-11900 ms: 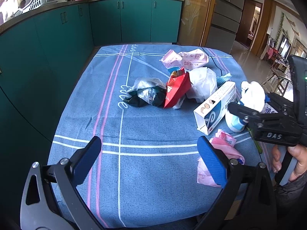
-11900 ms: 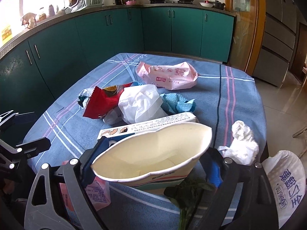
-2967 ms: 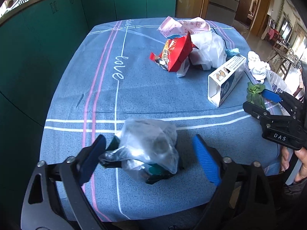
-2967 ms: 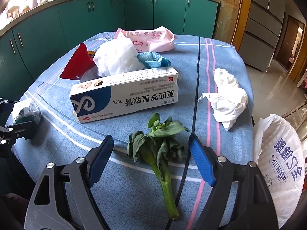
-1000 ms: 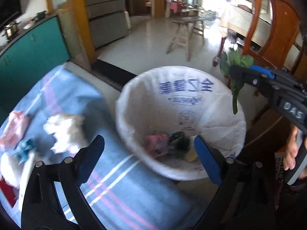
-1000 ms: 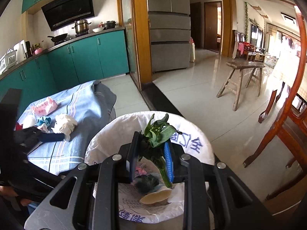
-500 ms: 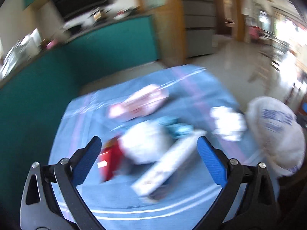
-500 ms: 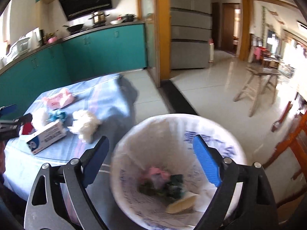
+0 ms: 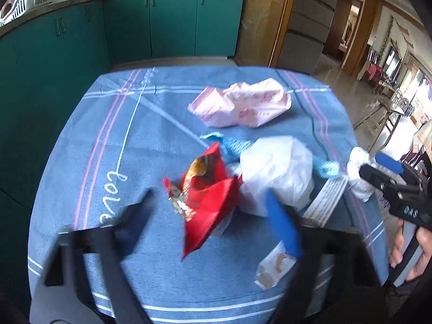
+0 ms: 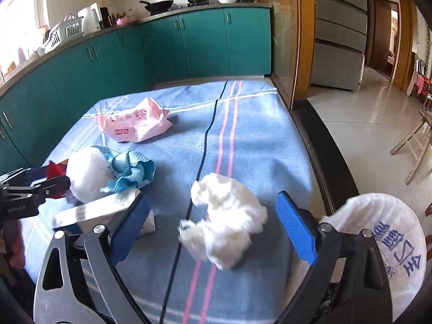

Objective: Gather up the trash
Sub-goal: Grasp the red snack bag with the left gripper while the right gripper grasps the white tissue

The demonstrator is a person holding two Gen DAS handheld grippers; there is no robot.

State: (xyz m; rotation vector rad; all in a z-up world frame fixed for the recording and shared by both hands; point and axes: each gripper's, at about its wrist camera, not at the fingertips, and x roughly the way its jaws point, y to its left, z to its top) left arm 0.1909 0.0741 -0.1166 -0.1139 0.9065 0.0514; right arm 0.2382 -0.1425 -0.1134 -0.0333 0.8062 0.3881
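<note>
My left gripper (image 9: 208, 216) is open, with a red snack wrapper (image 9: 208, 191) on the blue tablecloth (image 9: 135, 140) between its fingers. My right gripper (image 10: 213, 224) is open around a crumpled white tissue (image 10: 226, 218). It also shows at the right of the left wrist view (image 9: 388, 172). Other trash lies on the table: a white plastic bag (image 9: 278, 172), a blue rag (image 10: 132, 172), a pink packet (image 10: 135, 124) and a long white carton (image 10: 105, 210). The white-lined trash bin (image 10: 388, 240) stands off the table's right edge.
Teal kitchen cabinets (image 10: 167, 51) run behind and left of the table. A tiled floor (image 10: 378, 113) and a wooden stool (image 10: 415, 140) lie to the right. The left gripper shows at the left of the right wrist view (image 10: 35, 186).
Both grippers dropped their loads into the bin and swung back to the table. The left one now frames the red wrapper, the right one frames the white tissue.
</note>
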